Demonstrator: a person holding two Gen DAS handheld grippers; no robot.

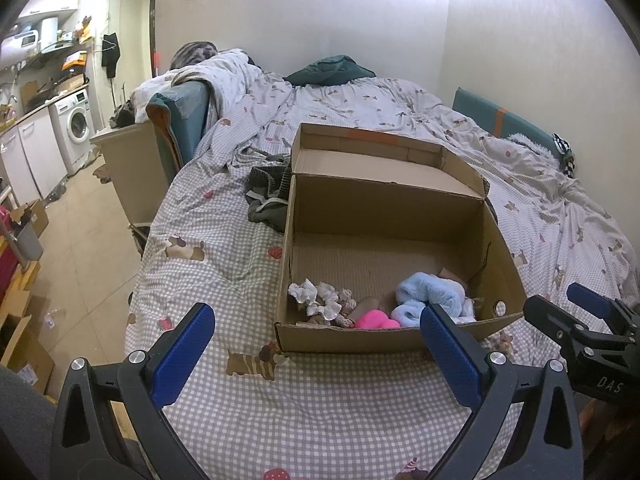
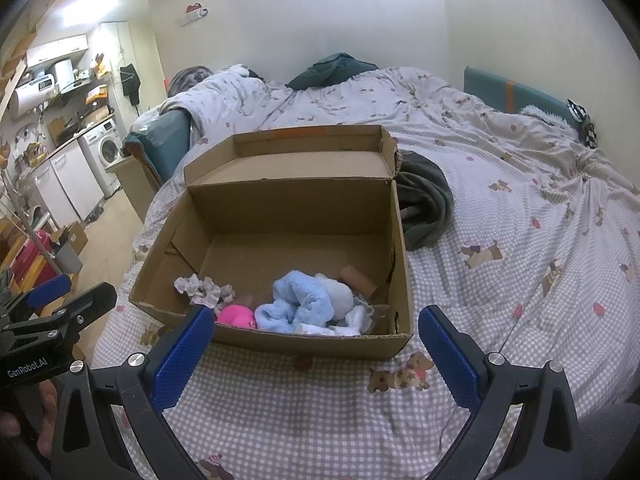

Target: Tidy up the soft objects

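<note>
Fingers wide apart and gripping nothing on both sides, we are holding the left gripper (image 1: 316, 354) and right gripper (image 2: 316, 354) short of the cardboard box (image 2: 304, 340). The blue fleece (image 2: 304, 300) and pink toy (image 2: 236, 315) are lying inside at the near wall, around twelve o'clock from the right fingers, at one o'clock from the left; the right looks slightly nearer.

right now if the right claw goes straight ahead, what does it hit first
Probably the near wall of the cardboard box, which stands on the bed right in front of the open right claw. Depth is hard to judge.
</note>
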